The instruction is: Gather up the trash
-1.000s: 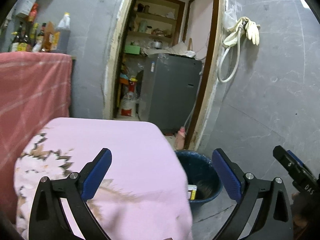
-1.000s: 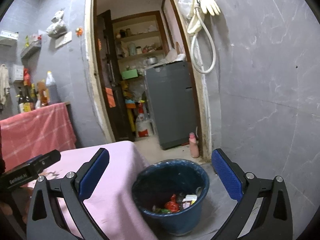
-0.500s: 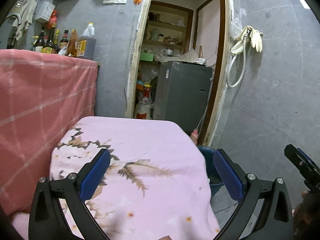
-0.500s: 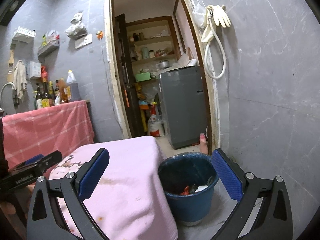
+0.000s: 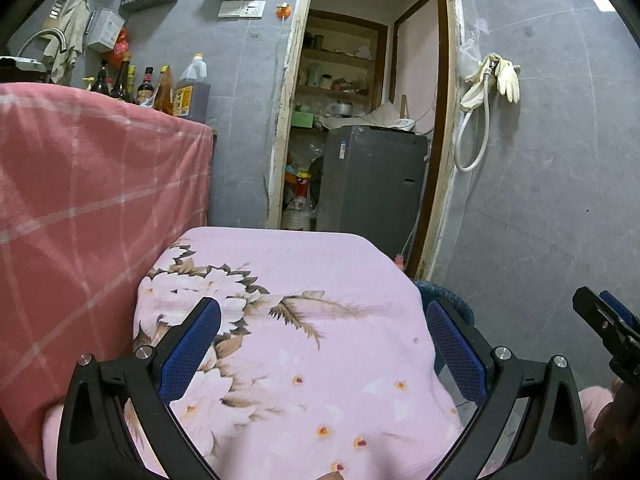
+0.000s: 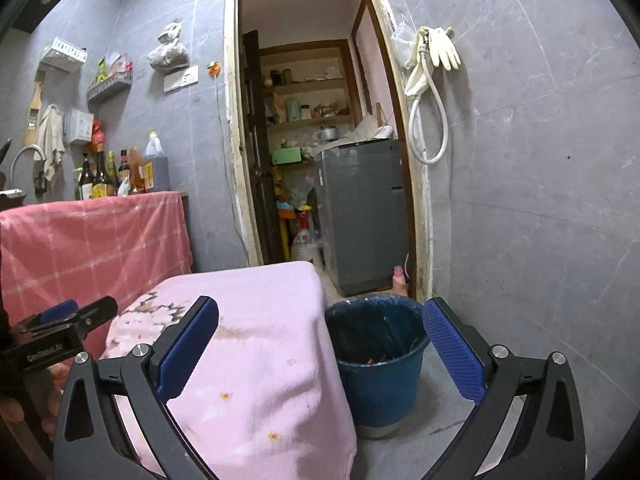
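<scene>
Bucket (image 6: 378, 364) on floor right of cloth-covered table (image 6: 256, 344), doorway (image 6: 316, 152) behind, bottles (image 6: 116, 172) on counter at left

Pink floral cloth (image 5: 304, 320) covers the table; blue bucket (image 6: 380, 364) on floor (image 6: 448, 412).

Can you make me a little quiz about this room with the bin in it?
1. True or false: the blue bin stands on the floor beside the pink cloth.
2. What hangs on the wall right of the doorway? A) gloves and a hose B) a clock C) a mirror
3. Fill in: both the left hand-held gripper and the right hand-held gripper are open and hold ____.

Key: 1 true; 2 A, the gloves; 3 nothing.
</scene>
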